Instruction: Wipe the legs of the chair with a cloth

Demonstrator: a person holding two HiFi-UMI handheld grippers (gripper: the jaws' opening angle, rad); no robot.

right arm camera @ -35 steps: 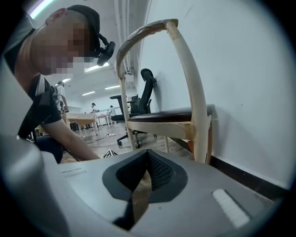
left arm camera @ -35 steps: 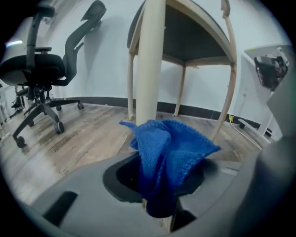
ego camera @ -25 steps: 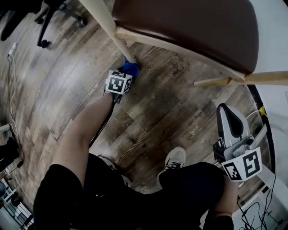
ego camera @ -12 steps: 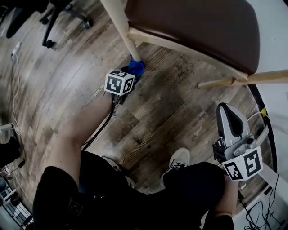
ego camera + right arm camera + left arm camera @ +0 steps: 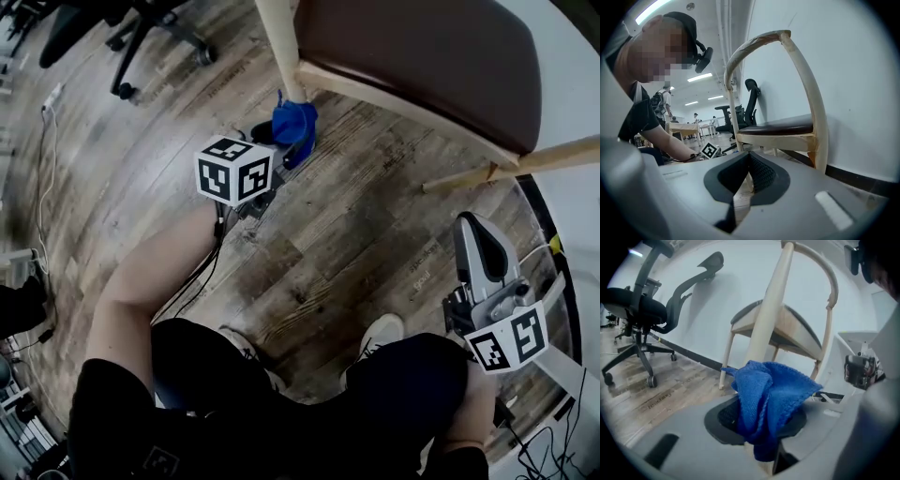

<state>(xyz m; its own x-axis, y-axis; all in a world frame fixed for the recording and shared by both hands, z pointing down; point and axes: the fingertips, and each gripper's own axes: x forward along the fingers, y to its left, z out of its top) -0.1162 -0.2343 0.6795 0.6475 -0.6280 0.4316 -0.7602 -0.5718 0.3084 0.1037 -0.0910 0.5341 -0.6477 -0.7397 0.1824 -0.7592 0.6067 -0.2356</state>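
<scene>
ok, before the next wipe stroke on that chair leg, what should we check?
1. Grip: ok. The left claw is shut on the cloth.
2. Aim: ok. The chair leg stands straight ahead, right behind the cloth.
3. Contact: cannot tell; the cloth hides where it would meet the leg.
4. Other hand: ok. The right claw is shut, empty and held well away from that leg.
5. Surroundings: ok. The office chair stands well apart.

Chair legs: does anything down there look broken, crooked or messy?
Nothing stands out. The chair stands upright and looks intact, and the blue cloth is simply bunched in the jaws of the left gripper beside one leg.
</scene>
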